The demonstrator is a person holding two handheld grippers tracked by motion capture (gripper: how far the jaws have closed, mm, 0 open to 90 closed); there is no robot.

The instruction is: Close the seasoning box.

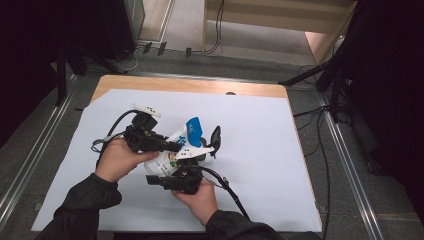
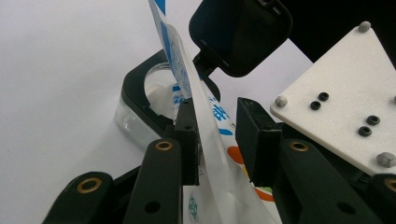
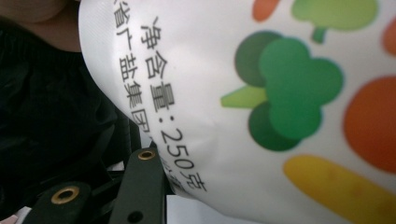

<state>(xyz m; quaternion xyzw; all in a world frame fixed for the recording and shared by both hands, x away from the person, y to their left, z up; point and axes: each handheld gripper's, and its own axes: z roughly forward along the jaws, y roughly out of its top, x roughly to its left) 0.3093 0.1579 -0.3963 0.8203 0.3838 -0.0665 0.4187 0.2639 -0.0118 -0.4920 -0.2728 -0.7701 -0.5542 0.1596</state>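
Note:
A white bag (image 1: pixel 162 164) with a blue top and printed vegetables is held up between both grippers at the middle of the table. My left gripper (image 1: pixel 175 146) stands open around the bag's upper edge (image 2: pixel 205 135); the film touches its left pad (image 2: pixel 189 140) and a gap separates it from the other pad. My right gripper (image 1: pixel 160 179) holds the bag's lower part from below; the bag (image 3: pixel 280 93) hides one of its jaws, and one finger (image 3: pixel 142 182) rests against it. Behind the bag stands a clear container (image 2: pixel 140 109) with a black rim and an opened black lid (image 2: pixel 240 35).
A large white sheet (image 1: pixel 260 150) covers the wooden table (image 1: pixel 200 85). The container's lid (image 1: pixel 215 136) rises just right of the bag. Cables trail from both grippers toward the person. Dark stands and cables line the floor to the right.

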